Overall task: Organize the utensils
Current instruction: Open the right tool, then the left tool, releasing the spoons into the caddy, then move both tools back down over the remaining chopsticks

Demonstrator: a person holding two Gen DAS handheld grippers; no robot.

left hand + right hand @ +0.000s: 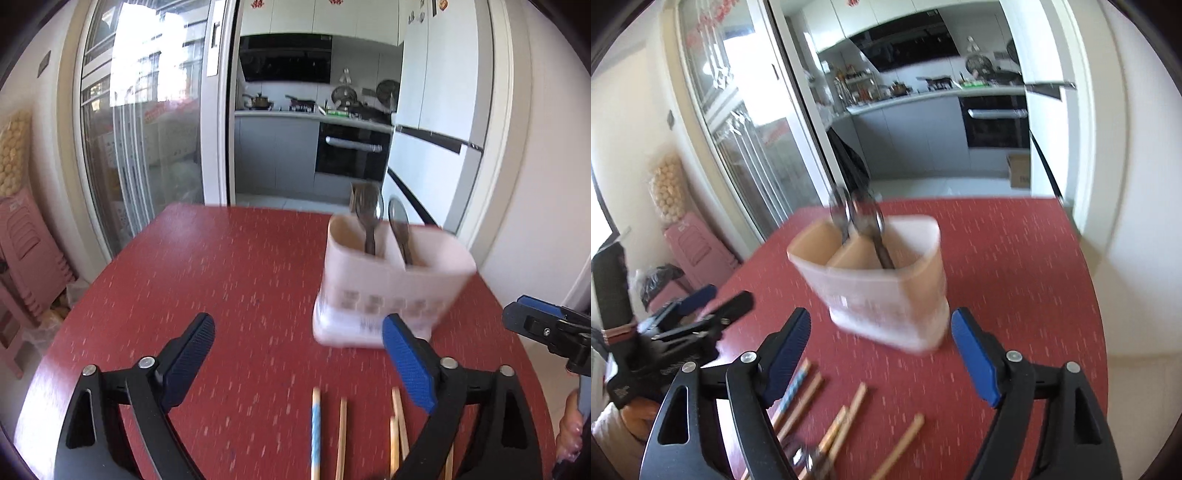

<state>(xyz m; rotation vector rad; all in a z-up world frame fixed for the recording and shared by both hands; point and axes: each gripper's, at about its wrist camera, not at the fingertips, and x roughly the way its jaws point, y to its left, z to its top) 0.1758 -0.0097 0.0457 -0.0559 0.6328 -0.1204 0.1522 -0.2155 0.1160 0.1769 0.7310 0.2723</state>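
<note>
chopsticks [341, 435] lie loose on the red table [221, 277] in the left wrist view, right under the left gripper [299, 365], whose jaws stand wide with nothing between them. beyond its right finger sits the white utensil holder [391, 295], upright, with spoons [369, 218] already standing in its compartments. the right gripper [546, 328] shows at the frame's right edge.

from the right wrist view, the right gripper [881, 358] is also spread wide and empty, the holder [886, 291] just ahead between its fingers but untouched, chopsticks [846, 424] scattered below. the left gripper [698, 314] shows at the left.

judging by this, the spoons are sorted and the chopsticks are the step in hand. next move likely calls for lowering one gripper onto a single stick, closing across its width, then tipping it upright into a free compartment; blur makes exact stick positions uncertain.
</note>
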